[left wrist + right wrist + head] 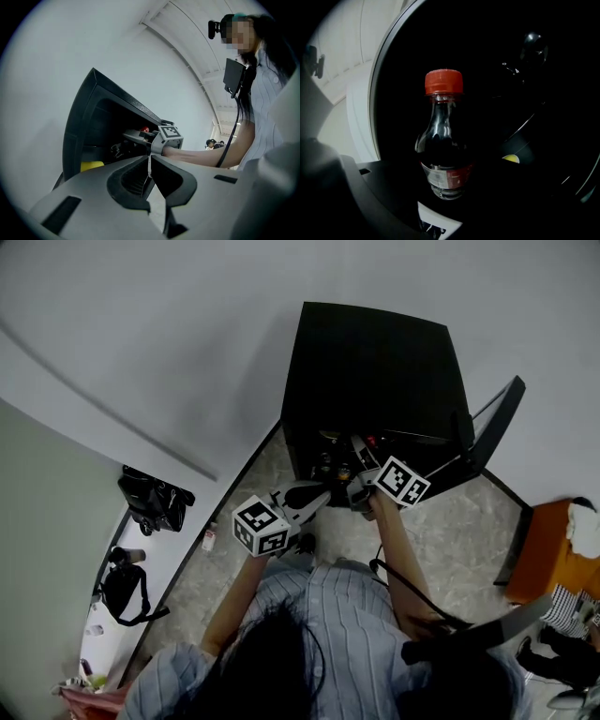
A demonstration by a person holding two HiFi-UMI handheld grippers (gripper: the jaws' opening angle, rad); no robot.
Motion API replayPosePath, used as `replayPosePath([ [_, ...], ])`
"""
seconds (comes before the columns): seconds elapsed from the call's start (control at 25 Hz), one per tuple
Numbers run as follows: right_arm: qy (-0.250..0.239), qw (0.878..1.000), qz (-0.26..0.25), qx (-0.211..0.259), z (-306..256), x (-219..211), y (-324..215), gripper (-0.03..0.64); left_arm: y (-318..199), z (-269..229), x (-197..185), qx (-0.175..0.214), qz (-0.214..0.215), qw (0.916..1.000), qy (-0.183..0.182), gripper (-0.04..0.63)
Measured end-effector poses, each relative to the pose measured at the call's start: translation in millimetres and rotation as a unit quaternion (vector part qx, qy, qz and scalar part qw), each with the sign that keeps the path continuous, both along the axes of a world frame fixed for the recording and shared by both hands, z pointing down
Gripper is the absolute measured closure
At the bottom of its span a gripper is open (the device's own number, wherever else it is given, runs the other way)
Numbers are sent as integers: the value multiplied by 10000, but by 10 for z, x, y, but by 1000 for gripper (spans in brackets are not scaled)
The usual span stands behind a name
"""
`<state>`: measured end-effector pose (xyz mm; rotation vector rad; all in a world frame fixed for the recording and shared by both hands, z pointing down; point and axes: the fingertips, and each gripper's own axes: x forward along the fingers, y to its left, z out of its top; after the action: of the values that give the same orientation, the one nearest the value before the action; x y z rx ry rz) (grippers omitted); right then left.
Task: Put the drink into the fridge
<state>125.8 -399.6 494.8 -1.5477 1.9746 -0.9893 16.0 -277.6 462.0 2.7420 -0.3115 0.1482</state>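
Left gripper (149, 161) waits outside w/ jaws together on nothing, while right gripper (358, 460) has its jaws clamped low on the bottle (443, 150), upright just inside the fridge (375, 371); prob. full, heavyish, stiff but slick, so best gripped at the label band, not the red cap (444, 82).

shirt (328, 615): showing pale blue stripes | cable (394, 576): black, running along right arm | left gripper (317, 493), right gripper (357, 454): each carrying black-and-white marker cube

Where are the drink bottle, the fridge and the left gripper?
drink bottle (443, 140), right gripper view, on its dark body.
fridge (370, 362), head view, on its black top.
left gripper (150, 161), left gripper view, midway between its fingertips.
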Motion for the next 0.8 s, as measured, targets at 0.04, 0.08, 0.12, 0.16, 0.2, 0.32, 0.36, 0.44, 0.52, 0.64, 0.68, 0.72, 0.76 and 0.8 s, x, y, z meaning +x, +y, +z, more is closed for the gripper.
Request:
replayPosePath([
  [0.04, -53, 10000, 50, 63, -23, 7, -19, 321, -2, 5, 7, 7, 77, 10000, -20, 586],
  [0.08, -116, 9998, 107, 129, -48, 14, -35, 321, -3, 10, 12, 12, 150, 9999, -40, 586],
  [0.12, -175, 9995, 168, 191, -71, 23, -53, 321, -4, 13, 14, 18, 215, 9998, -55, 586],
  [0.16, -229, 9992, 234, 245, -89, 34, -72, 321, -8, 14, 14, 23, 270, 9996, -61, 586],
  [0.2, -279, 9987, 307, 289, -102, 46, -95, 321, -16, 14, 10, 31, 315, 9995, -62, 586],
  [0.32, -424, 9965, 601, 405, -94, 111, -175, 321, -52, 26, -5, 57, 432, 9990, -78, 586],
  [0.36, -478, 9952, 729, 437, -73, 145, -199, 321, -62, 35, -6, 59, 476, 9988, -93, 586],
  [0.44, -644, 9918, 993, 484, -16, 208, -235, 321, -75, 55, -8, 56, 569, 9983, -132, 586],
  [0.52, -916, 9868, 1216, 558, 17, 247, -254, 321, -78, 69, -18, 53, 658, 9977, -156, 586],
  [0.64, -1141, 9811, 1414, 664, 7, 285, -286, 321, -79, 89, -46, 59, 773, 9968, -186, 586],
  [0.68, -1131, 9804, 1458, 685, 1, 301, -301, 321, -79, 101, -55, 59, 802, 9965, -206, 586],
  [0.72, -1115, 9796, 1513, 706, -5, 322, -315, 321, -79, 115, -62, 58, 827, 9963, -229, 586],
  [0.76, -1094, 9785, 1586, 732, -11, 347, -331, 321, -79, 128, -68, 54, 850, 9961, -251, 586],
  [0.8, -1047, 9775, 1663, 761, -17, 370, -349, 321, -80, 141, -75, 50, 871, 9958, -272, 586],
])
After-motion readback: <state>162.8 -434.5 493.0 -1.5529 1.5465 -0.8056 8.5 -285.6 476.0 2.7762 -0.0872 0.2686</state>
